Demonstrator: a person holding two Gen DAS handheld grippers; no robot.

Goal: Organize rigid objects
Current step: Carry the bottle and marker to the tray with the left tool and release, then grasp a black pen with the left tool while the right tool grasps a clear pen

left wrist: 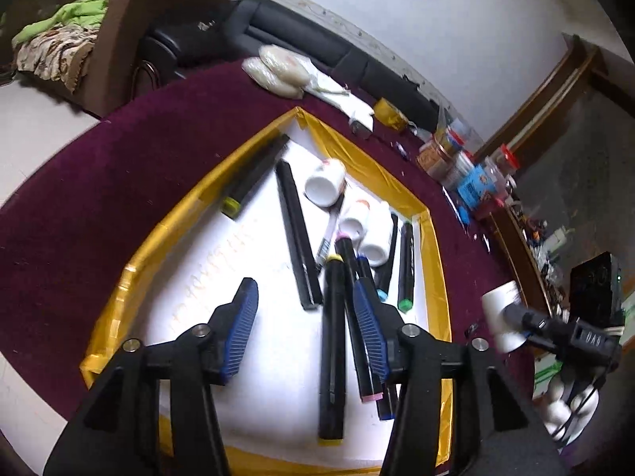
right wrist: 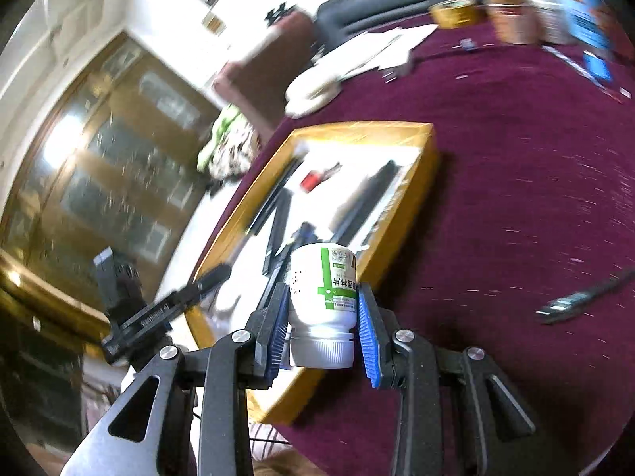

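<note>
Markers (left wrist: 333, 341) lie lengthwise in the yellow-rimmed tray (left wrist: 420, 214), just beyond the left hand-held gripper (left wrist: 305, 301), whose jaws stand apart, empty. From the right wrist, the right hand-held gripper (right wrist: 322, 297) clamps a white pill bottle (right wrist: 322, 297), base forward, over the tray's near rim (right wrist: 397, 214).

We count three small white plastic bottles (left wrist: 324, 182) lying in the yellow-rimmed white tray (left wrist: 434, 273), and a fourth white bottle with a green label (right wrist: 323, 297) in the right wrist view. About seven black marker pens (left wrist: 332, 349) lie there, plus one thin clear pen (left wrist: 329, 230).
</note>
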